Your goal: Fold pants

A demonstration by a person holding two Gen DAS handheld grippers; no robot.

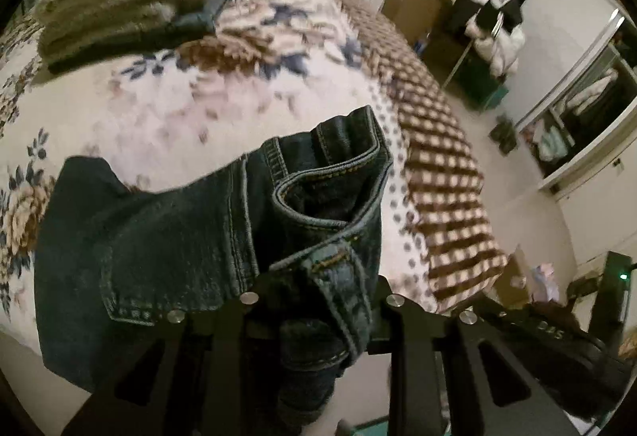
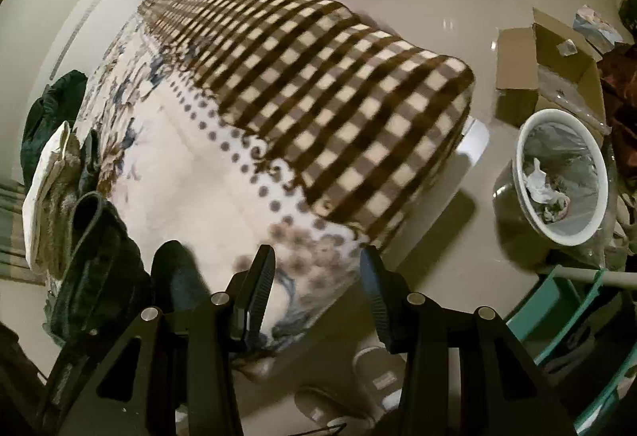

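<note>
The jeans [image 1: 223, 237] hang bunched from the left gripper [image 1: 318, 300], raised above the near part of the bed [image 1: 159, 109]; the waistband, with its belt loop and yellow stitching, is wadded between the jaws, which are pressed onto the denim; the fingertips themselves are buried in cloth, so how deep the bite goes cannot be told; the rest of the garment droops off the near edge of the bed, toward the floor.

The right gripper [image 2: 314, 288] hovers over the corner of the bed, jaws spread, nothing between them; in its view the same dark denim [image 2: 95, 261] shows at the bed's left side, well apart from its fingers.

Judged risks; the grip is on a crumpled knot, not a flat edge, so the heavy denim could slide out or the pants could land twisted, with the legs crossed, when lowered onto the bed; with only one tool holding, the cloth cannot be spread, and a fold begun this way would likely come out lumpy; the right gripper would need a clean hold on the waistband's other end, which is hard to pick out in the bunch.

At the far side of the bed sits a stack of folded clothes [image 1: 119, 6]; a wide swing of the jeans might knock it; beyond the bed's corner stands a waste bin [image 2: 557, 173], which the free gripper should avoid.
</note>
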